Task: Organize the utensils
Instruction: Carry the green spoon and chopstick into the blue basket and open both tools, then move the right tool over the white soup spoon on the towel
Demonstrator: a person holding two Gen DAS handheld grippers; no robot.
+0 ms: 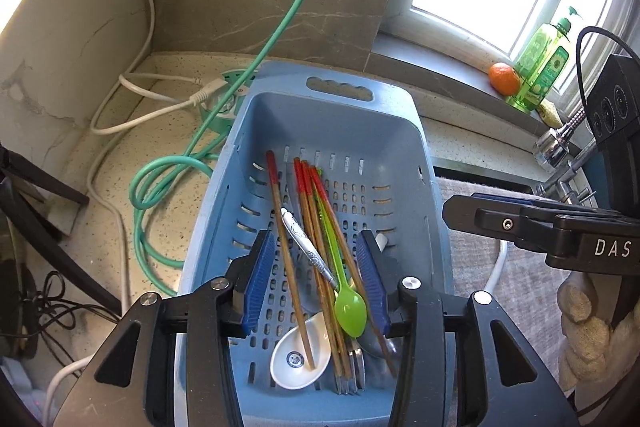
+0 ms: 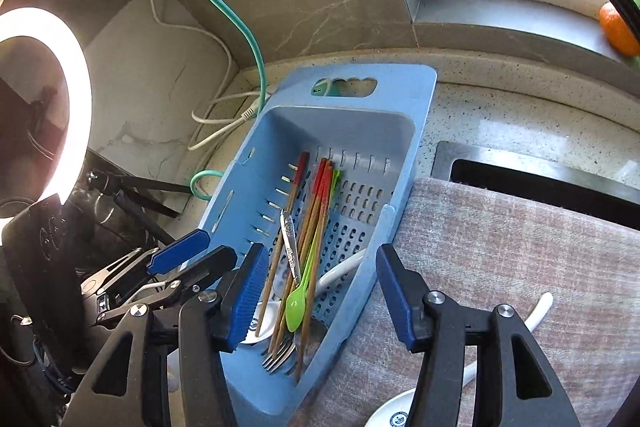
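I hold my left gripper (image 1: 316, 273) over the blue basket (image 1: 400, 131), its jaws parted with nothing pressed between the pads; the utensils lie below, in the gap. My right gripper (image 2: 320, 291) hangs just beside it, also spread wide and empty, straddling the basket's right rim and the grey mat (image 2: 520, 247).

The utensils are all heaped in the basket: red-tipped chopsticks (image 1: 304, 195), a green plastic spoon (image 1: 350, 309), a patterned metal handle (image 1: 306, 245), a white ceramic spoon (image 1: 298, 355) and a fork (image 1: 352, 373). 1 more white spoon (image 2: 390, 417) lies on the mat by my right claw.

I judge this to be the picking stage: sorting has begun, with most pieces yet to come out. Next I need to lower 1 claw onto a single piece, likely the green spoon on top, and close without dragging the chopsticks.

How many chopsticks there are I cannot count; they overlap. A metal spoon bowl seems buried under the pile, and the mat spoon is cut off by the frame.
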